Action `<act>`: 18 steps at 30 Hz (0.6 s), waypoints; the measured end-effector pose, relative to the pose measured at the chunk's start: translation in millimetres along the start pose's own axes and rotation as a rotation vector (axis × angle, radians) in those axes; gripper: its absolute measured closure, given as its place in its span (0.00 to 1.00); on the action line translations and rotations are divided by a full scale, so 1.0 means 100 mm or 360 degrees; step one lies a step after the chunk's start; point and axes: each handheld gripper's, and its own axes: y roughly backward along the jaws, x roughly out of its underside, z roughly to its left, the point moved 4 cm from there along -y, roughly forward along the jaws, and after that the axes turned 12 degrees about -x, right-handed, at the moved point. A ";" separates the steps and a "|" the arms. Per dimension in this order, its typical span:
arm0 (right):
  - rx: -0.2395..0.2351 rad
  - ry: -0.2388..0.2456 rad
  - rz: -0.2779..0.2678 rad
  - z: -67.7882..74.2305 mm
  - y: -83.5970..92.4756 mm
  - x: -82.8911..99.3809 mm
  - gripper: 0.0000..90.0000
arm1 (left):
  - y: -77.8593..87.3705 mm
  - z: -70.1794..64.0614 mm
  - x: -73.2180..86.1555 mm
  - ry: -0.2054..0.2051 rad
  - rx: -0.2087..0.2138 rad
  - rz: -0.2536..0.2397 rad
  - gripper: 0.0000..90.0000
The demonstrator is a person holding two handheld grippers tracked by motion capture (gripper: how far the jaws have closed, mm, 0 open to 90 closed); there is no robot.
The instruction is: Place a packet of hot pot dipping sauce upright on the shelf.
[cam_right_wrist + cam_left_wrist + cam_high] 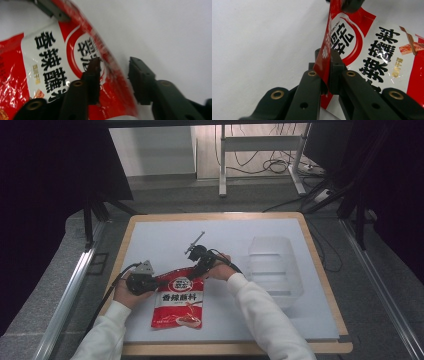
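A: Left gripper (325, 75): jaws clamped tight on the red edge of the seasoning packet (372, 52), film pinched flat between the pads. Right gripper (113, 75): jaws partly apart, straddling the packet's top edge, no pad pressing yet as far as can be told.

B: Packet's place?

A: Upper end lifted between both sets of jaws, lower end resting on the white table mat (165, 240). Printed face just right of the left jaws; top seam running between the right jaws, nearer the left-hand pad.

B: Step in hand?

A: Likely securing a second grip at the top, probably for tearing open or carrying toward the clear plastic bin (274, 265), well apart from both jaws.

B: Next move?

A: Closing the right jaws squarely on the seam, close beside the left hold, without creasing or slipping off the glossy film.
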 end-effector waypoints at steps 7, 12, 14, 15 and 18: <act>-0.0044 0.0023 0.0054 0.02 -0.05 0.02 0.93 | 0.00 0.00 0.00 0.0005 -0.0004 0.0005 0.98; -0.0064 0.0069 0.0050 0.08 -0.01 0.01 0.97 | 0.03 0.03 0.01 0.0051 -0.0021 -0.0043 0.91; -0.0089 0.0094 0.0032 0.11 0.01 0.01 0.98 | 0.05 0.06 0.02 0.0083 -0.0078 -0.0069 0.82; -0.0092 0.0099 0.0027 0.12 0.03 0.01 0.98 | 0.05 0.07 0.02 0.0095 -0.0105 -0.0065 0.75; -0.0099 0.0112 -0.0005 0.15 0.07 0.01 0.98 | 0.09 0.11 0.06 0.0153 -0.0142 -0.0064 0.58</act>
